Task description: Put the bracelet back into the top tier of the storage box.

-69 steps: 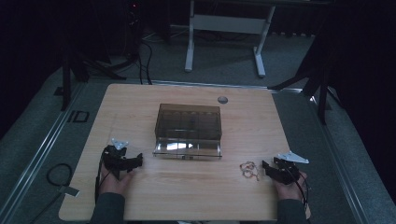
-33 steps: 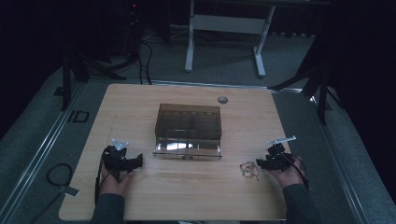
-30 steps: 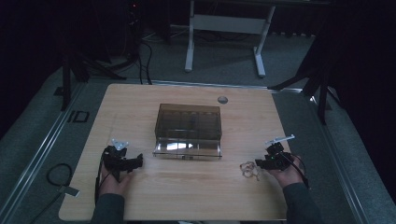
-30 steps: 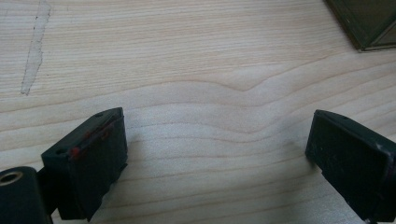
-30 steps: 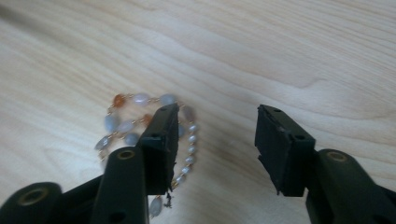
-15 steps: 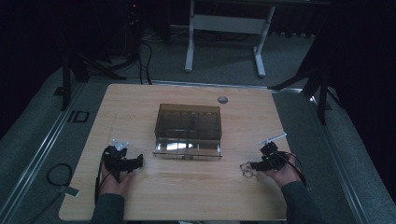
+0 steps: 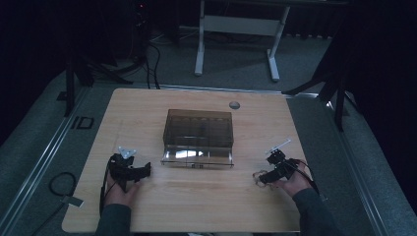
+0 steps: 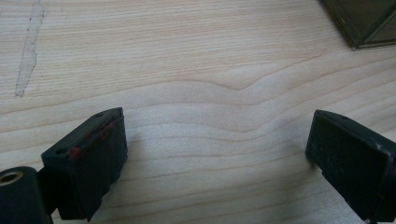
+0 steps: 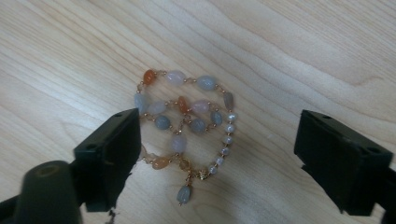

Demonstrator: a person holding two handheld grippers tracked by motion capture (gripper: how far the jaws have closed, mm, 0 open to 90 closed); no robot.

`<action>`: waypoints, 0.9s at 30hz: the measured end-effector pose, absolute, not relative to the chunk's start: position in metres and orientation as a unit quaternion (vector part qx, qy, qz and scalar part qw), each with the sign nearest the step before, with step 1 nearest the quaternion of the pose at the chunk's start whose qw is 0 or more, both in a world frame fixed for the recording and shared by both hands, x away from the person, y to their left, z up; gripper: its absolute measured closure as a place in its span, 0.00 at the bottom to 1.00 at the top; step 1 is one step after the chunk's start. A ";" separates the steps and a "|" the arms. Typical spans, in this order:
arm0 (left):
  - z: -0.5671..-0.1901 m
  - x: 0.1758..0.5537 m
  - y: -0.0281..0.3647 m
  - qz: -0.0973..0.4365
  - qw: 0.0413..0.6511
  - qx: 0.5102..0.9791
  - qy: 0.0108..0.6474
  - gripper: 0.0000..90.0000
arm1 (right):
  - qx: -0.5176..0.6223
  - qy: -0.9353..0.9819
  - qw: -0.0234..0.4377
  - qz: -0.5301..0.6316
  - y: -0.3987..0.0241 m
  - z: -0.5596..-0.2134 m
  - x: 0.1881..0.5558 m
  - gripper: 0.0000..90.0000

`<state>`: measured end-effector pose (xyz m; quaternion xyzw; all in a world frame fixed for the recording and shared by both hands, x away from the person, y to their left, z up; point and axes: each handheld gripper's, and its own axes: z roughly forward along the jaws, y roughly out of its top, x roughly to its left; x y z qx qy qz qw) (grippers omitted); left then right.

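Observation:
A bead bracelet (image 9: 187, 130) of pale, grey and orange stones lies loosely coiled on the wooden table (image 7: 147, 113), at the front right (image 7: 257, 175). My right gripper (image 9: 217, 135) points down at it with a jaw on either side of the coil. The jaws have just been opening, and neither pad presses on the beads. From above, the right gripper (image 7: 264, 177) sits right beside the bracelet. At the front left, my left gripper (image 7: 144, 170) rests on the table, open (image 8: 217, 130), with bare wood between its jaws.
A brown see-through box (image 7: 199, 130) stands in the middle of the table, its lid or front flap lying towards me; its corner (image 8: 369, 21) shows in the left gripper view. A small round grommet (image 7: 234, 104) sits behind it. Dark floor and a white desk frame lie beyond.
My right hand has shifted slightly left and lowered onto the bracelet. The left hand, the box and the bracelet have stayed where they were.

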<state>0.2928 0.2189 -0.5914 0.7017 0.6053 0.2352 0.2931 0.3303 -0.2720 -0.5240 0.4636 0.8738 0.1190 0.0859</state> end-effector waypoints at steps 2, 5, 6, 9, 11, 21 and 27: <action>-0.591 0.293 0.219 0.235 0.293 0.702 0.605 0.06 | 0.463 0.874 0.086 0.116 -0.270 -0.526 0.331 0.12; -0.591 0.293 0.219 0.235 0.293 0.702 0.605 0.06 | 0.464 0.874 0.082 0.116 -0.268 -0.527 0.333 0.11; -0.591 0.293 0.219 0.235 0.293 0.702 0.605 0.06 | 0.465 0.874 0.081 0.115 -0.267 -0.528 0.333 0.11; -0.591 0.293 0.219 0.235 0.293 0.702 0.605 0.06 | 0.463 0.876 0.079 0.112 -0.264 -0.529 0.333 0.11; -0.591 0.293 0.219 0.235 0.293 0.702 0.605 0.06 | 0.462 0.877 0.078 0.111 -0.263 -0.530 0.334 0.11; -0.591 0.293 0.219 0.235 0.293 0.702 0.605 0.06 | 0.450 0.884 0.076 0.098 -0.255 -0.536 0.337 0.11; -0.591 0.293 0.219 0.235 0.293 0.703 0.605 0.06 | 0.444 0.889 0.077 0.086 -0.250 -0.538 0.335 0.11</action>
